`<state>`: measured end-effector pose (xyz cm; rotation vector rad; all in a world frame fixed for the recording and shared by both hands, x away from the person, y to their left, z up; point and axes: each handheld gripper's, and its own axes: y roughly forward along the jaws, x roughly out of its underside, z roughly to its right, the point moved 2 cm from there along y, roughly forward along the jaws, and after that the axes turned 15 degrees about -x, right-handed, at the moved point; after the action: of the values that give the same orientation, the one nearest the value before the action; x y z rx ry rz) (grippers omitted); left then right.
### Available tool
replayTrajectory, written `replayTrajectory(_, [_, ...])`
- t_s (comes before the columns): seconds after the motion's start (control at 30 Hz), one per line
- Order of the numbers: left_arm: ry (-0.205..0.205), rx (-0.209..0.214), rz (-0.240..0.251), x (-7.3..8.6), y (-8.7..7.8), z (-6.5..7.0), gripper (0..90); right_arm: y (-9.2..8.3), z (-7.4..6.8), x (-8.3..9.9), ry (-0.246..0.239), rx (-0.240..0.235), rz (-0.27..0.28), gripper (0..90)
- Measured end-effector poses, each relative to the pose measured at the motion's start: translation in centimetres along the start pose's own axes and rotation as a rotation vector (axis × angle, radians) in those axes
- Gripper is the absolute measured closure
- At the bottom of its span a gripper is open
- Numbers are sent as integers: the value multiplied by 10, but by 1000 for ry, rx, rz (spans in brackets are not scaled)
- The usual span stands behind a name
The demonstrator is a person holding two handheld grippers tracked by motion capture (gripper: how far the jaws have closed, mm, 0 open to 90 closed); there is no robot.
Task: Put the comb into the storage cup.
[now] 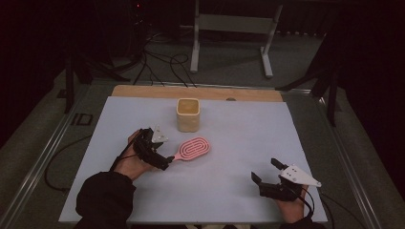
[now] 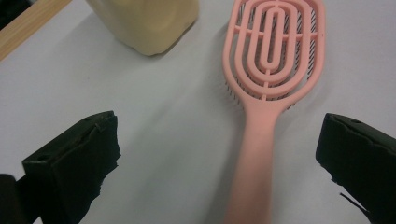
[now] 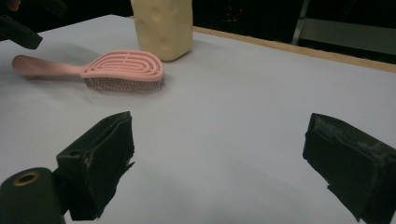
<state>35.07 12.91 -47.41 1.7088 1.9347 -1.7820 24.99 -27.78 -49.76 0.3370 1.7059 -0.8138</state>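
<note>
A pink hairbrush [image 1: 193, 149] lies bristles down on the white mat [image 1: 239, 138], with its handle pointing left toward my left gripper [image 1: 167, 162]. In the left gripper view the hairbrush [image 2: 273, 60] runs its handle down between the two black jaws of my left gripper [image 2: 217, 158], which stand wide apart and touch nothing. The left gripper is open. My right gripper [image 1: 264, 170] rests open near the front right of the mat. In its own view my right gripper [image 3: 219, 154] holds nothing, and the hairbrush [image 3: 121, 70] lies farther off at the left.
A cream square cup [image 1: 188, 114] stands upright just behind the brush, also seen as the cup [image 2: 149, 21] and the cup [image 3: 163, 25]. A wooden strip [image 1: 191, 92] borders the mat's far edge. Cables and a stand's legs [image 1: 229, 43] lie on the floor beyond.
</note>
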Motion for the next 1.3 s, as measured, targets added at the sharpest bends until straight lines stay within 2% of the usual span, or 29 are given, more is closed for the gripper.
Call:
replayTrajectory(0.67, [22, 17, -40, -8, 15, 8, 0, 0, 0, 0, 0, -1, 1, 84])
replayTrajectory(1.1, [46, 38, -91, -11, 25, 13, 0, 0, 1, 0, -1, -2, 0, 84])
replayTrajectory(1.3, [42, 50, -104, -13, 29, 15, 0, 0, 1, 0, -1, -2, 0, 84])
